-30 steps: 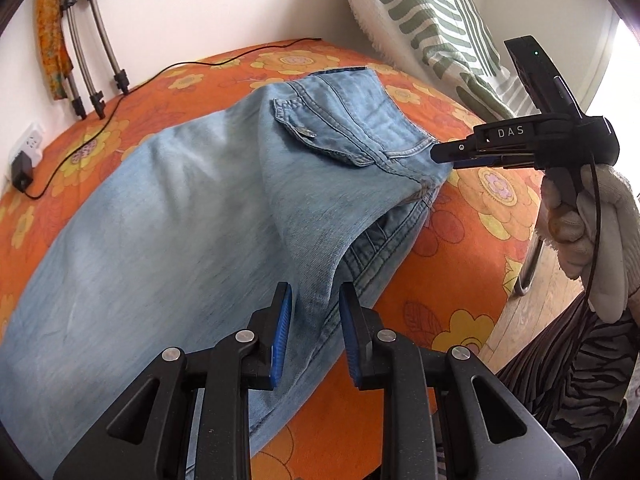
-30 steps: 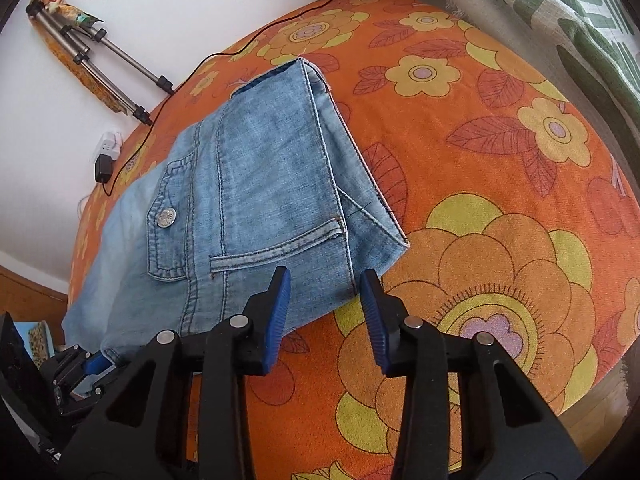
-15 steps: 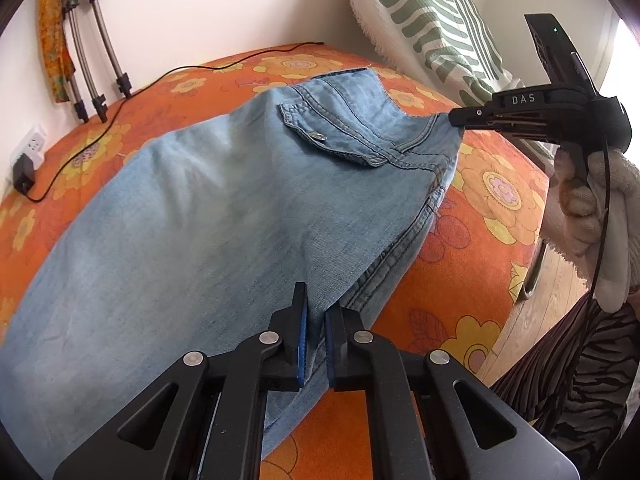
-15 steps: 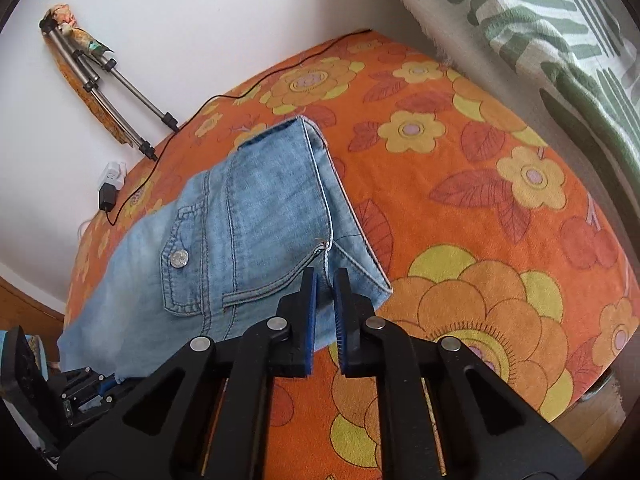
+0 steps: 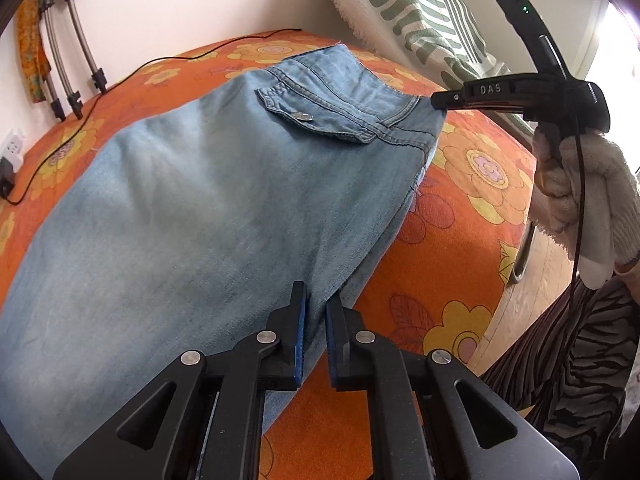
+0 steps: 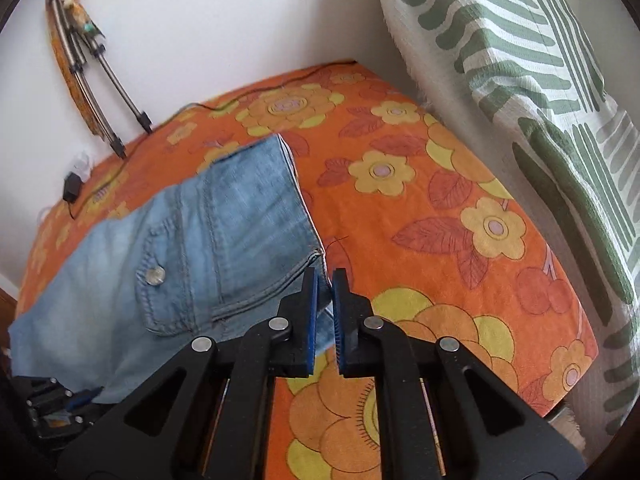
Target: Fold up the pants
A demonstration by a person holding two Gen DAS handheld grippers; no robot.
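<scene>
Presently, the jeans [image 5: 224,200] are found spread over the orange flowered bedspread [image 5: 472,208], waist end toward the striped pillow [image 5: 416,20], one layer doubled over another. The denim is judged soft but fairly heavy and slack; it will sag between holds, so it is best taken at seamed edges and the waistband, where the cloth is thickest.

The left gripper [image 5: 316,344] is closed on the near side edge of the jeans, cloth pinched between its blue pads. The right gripper [image 6: 325,312] is clamped on the near waistband corner, denim visible in the narrow gap. In the left wrist view the right gripper is seen held level in a gloved hand [image 5: 584,200], its tip at that corner, which is lifted slightly off the bedspread.

A tripod [image 6: 100,92] and a cable [image 5: 160,64] are noted by the wall, well apart from the work.
</scene>
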